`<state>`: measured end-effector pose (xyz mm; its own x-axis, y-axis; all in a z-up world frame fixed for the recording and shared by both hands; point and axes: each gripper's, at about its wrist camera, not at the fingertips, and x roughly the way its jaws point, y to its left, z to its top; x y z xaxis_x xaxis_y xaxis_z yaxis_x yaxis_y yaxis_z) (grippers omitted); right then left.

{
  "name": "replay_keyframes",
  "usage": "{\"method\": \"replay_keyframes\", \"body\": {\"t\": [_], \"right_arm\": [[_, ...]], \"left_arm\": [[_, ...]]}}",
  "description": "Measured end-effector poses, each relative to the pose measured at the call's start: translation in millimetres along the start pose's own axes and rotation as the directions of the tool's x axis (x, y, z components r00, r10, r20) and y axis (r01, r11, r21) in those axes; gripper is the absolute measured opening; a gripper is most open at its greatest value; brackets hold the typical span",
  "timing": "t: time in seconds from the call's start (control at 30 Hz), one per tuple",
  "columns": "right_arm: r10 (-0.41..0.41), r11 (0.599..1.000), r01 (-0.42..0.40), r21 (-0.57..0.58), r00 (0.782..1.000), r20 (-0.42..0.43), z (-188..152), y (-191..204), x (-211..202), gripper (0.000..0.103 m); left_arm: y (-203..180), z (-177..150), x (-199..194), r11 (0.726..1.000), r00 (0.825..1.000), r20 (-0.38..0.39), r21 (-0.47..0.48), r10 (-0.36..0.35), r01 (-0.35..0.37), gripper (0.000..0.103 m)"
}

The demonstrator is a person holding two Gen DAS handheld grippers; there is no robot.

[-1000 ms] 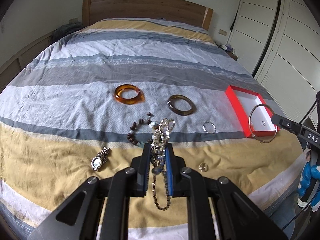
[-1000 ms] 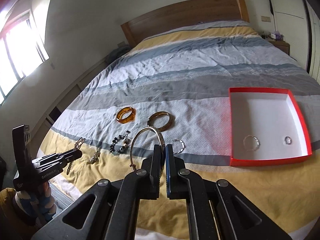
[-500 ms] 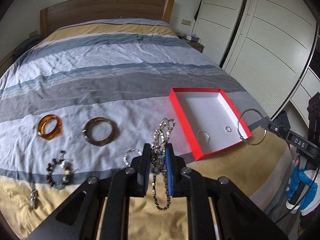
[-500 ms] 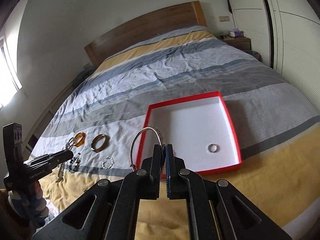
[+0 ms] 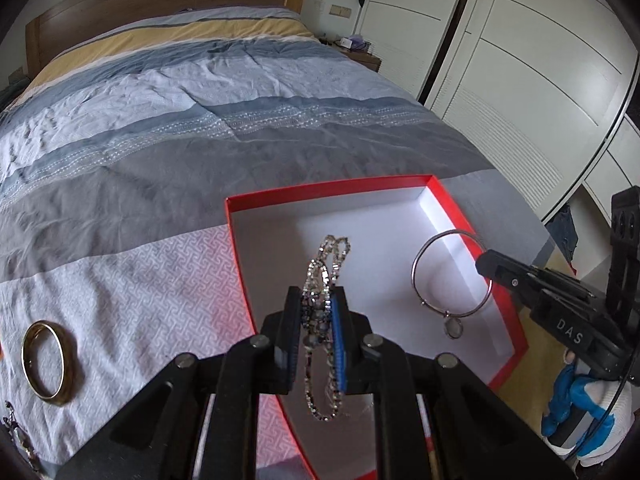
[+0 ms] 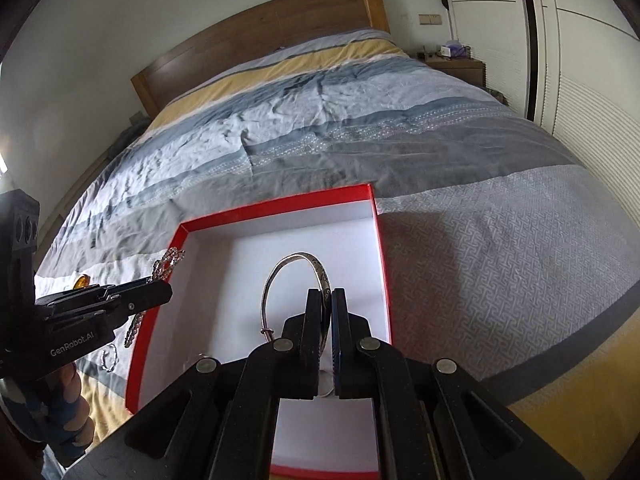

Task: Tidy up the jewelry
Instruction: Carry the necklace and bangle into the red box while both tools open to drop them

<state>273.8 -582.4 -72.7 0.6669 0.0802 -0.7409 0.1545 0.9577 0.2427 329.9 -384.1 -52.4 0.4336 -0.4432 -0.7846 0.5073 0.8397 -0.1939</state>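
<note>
The left gripper (image 5: 316, 312) is clamped on a beaded chain necklace (image 5: 326, 276) — loops of it stand up past the fingertips and more hangs down behind them, all above the white floor of the red-rimmed box (image 5: 320, 194). The right gripper (image 6: 326, 300) is pinched tight on a silver bangle (image 6: 294, 270), gripping its engraved band on one side; the ring stands upright over the box interior, and a small pendant (image 5: 453, 327) dangles from its lower edge. Seen from the left wrist camera, the bangle sits toward the box's right wall. The box lies on a striped bedspread (image 5: 160, 128) of blue, grey and yellow bands. Outside the box, to its left, a gold-brown bangle (image 5: 45, 356) rests flat on the fabric. A blue-and-white gloved hand (image 5: 576, 408) holds the right gripper's handle.
</note>
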Motion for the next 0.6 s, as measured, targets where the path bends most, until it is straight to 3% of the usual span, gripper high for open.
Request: {"method": "replay_keyframes", "body": {"t": [0.4, 0.6], "right_arm": [[-0.055, 0.996, 0.049, -0.078, 0.995, -0.082, 2, 3, 38, 0.004], [-0.086, 0.991, 0.076, -0.115, 0.993, -0.087, 1, 7, 40, 0.004]], "left_arm": [[-3, 1, 35, 1.000, 0.999, -0.038, 0.029, 0.010, -0.009, 0.013], [-9, -1, 40, 0.996, 0.998, -0.030, 0.069, 0.060, -0.058, 0.014]]}}
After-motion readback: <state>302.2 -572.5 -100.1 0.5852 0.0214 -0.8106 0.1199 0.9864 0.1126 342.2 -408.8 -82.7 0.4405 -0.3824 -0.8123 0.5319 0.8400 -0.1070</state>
